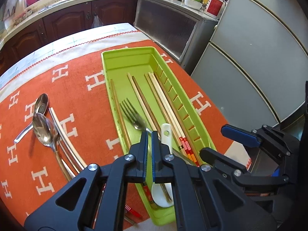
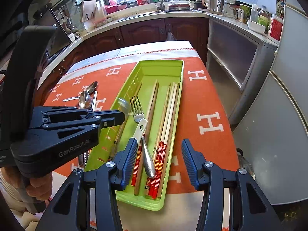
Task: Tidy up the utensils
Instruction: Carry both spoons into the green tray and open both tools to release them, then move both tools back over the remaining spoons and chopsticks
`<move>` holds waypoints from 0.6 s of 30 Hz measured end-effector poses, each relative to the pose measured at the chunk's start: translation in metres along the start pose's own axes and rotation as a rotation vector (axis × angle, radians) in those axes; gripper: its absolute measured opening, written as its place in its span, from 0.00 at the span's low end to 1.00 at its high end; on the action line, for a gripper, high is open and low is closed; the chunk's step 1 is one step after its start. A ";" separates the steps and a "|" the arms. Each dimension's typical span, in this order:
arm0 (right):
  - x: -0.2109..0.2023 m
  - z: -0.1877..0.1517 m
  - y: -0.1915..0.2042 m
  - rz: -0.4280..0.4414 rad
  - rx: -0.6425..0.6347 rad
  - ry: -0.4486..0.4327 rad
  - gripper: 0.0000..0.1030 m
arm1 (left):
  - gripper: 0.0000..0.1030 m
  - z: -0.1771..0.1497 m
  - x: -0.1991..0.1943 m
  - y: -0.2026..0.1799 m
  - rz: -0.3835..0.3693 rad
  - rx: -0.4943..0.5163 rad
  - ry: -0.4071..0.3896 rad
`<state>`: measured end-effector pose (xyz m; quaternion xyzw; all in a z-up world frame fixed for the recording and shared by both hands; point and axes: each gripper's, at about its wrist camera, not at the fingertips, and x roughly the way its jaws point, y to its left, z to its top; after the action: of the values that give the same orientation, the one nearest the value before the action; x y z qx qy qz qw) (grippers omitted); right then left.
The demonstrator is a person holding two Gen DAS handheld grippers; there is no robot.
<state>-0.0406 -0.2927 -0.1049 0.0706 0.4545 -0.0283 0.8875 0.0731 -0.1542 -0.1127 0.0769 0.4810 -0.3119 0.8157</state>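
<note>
The green tray (image 2: 174, 65) already holds most of the utensils: several chopsticks (image 2: 169, 115) lying lengthwise, a white spoon (image 1: 162, 196) at its near end, and a fork (image 2: 137, 111) among them. The left tool (image 1: 149, 136) hangs over the tray with its jaws nearly together; a thin metal handle runs into them from the fork's head, so it seems to be gripping the fork by its handle, though in the right wrist view the handle appears to lie free in the tray, so I cannot tell for sure whether the grip is real. The right tool (image 2: 159, 161) stands wide and holds nothing, poised above the tray's near end. Left of the tray, on the orange cloth (image 1: 80, 88) over the tabletop, two metal spoons (image 1: 43, 129) and a few more chopsticks (image 1: 65, 140) lie loose, touching one another. By my judgement the job is more than half done: the fork is being settled, and the spoons and remaining chopsticks beside the tray are left to bring in.
</note>
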 end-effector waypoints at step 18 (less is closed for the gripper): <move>-0.001 0.001 0.013 0.021 0.007 0.016 0.47 | 0.00 -0.065 -0.060 0.048 0.089 -0.094 0.027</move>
<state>-0.0390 -0.2804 -0.1029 0.0788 0.4607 -0.0202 0.8838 0.0327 -0.0625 -0.1051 0.0641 0.5021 -0.2512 0.8250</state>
